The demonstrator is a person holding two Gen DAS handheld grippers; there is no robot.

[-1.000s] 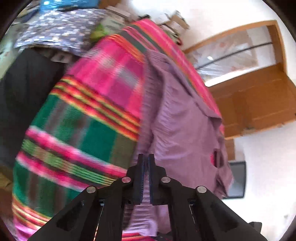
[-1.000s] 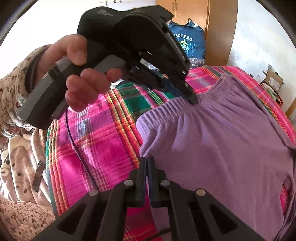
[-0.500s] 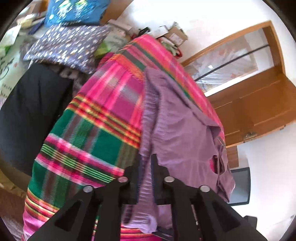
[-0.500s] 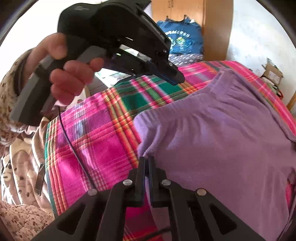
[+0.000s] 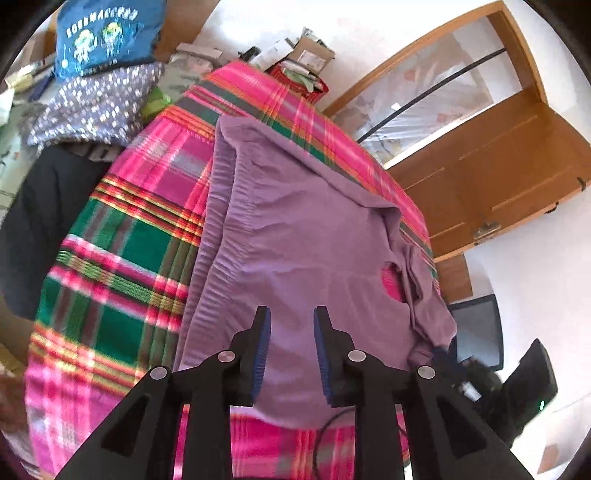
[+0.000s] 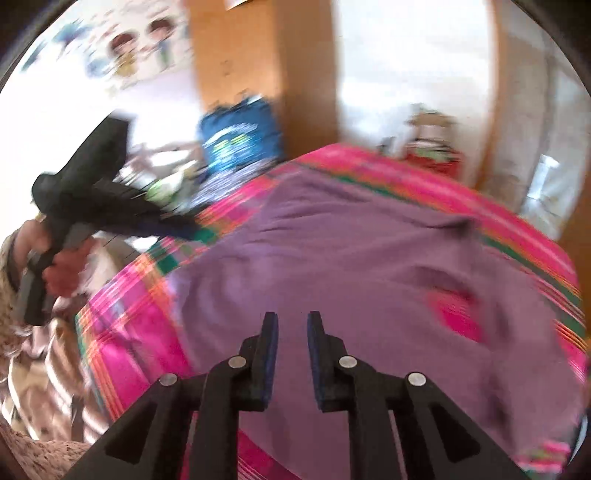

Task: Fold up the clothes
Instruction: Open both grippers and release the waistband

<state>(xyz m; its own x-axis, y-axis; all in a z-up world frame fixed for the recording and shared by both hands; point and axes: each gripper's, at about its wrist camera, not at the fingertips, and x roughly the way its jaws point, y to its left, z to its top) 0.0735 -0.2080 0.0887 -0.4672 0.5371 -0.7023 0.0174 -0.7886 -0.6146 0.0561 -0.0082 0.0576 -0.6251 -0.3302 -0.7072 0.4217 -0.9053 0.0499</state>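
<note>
A purple garment (image 5: 295, 236) with a ribbed hem lies spread on a pink and green plaid blanket (image 5: 122, 251). My left gripper (image 5: 291, 321) hovers over its near part, open, with nothing between the fingers. In the right wrist view the same purple garment (image 6: 351, 266) fills the middle, blurred by motion. My right gripper (image 6: 291, 325) is open above it and holds nothing. The left gripper's black body (image 6: 92, 199) shows at the left, held in a hand (image 6: 62, 262) off the blanket's edge.
A blue bag (image 5: 107, 33) and a dotted purple cloth (image 5: 96, 107) lie beyond the blanket's far left. Cardboard boxes (image 5: 303, 51) sit at its far end. A wooden cabinet (image 5: 498, 173) stands on the right. A dark cloth (image 5: 48, 221) is at the left.
Both grippers were shut on the garment's hem edge and have opened, letting it go. Both have lifted and pulled back, the right one swinging fast so its view blurs.
</note>
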